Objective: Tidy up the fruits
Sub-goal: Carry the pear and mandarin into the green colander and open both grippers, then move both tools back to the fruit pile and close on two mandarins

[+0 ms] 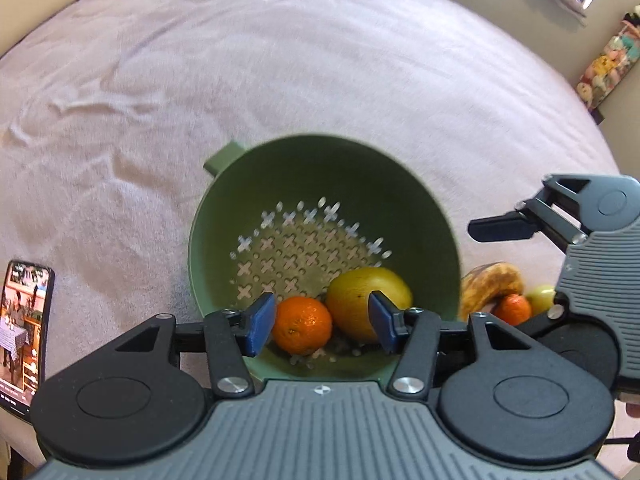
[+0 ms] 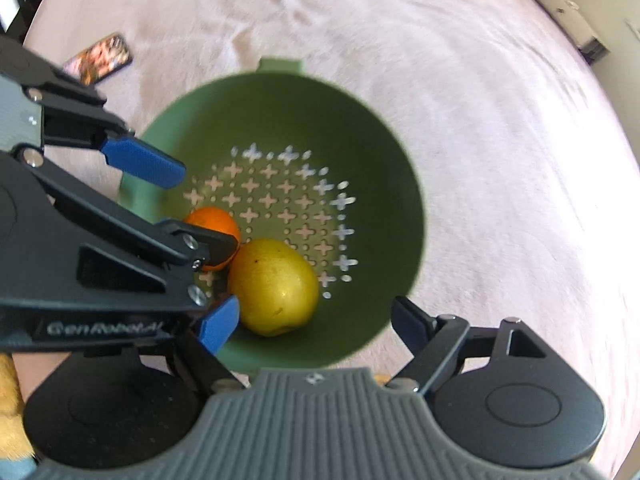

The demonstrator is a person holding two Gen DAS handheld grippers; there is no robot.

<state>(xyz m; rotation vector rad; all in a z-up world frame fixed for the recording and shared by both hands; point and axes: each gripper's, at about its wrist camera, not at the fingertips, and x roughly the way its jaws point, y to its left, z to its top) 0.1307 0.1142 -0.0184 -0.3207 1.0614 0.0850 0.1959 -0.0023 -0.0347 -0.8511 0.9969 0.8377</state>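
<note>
Looking through the left wrist view, your left claw hangs spread apart over the near inner wall of the green colander, nothing pinched between its blue pads. An orange and a yellow-green pear sit touching on the colander's perforated floor, at its near side. Outside the colander's right wall lie a browned banana, a second orange and a pale green fruit on the pink bedspread. A phone lies well to the colander's left.

From the right wrist view, your right claw also stands wide and empty above the colander's near rim, with the left claw crossing in over the colander's left side.

Both fruits look delivered, so lift each claw straight up clear of the rim before swinging toward the banana pile; avoid clipping the wall. The pear's long axis lies roughly level, slanting from beside the orange toward the near wall.
</note>
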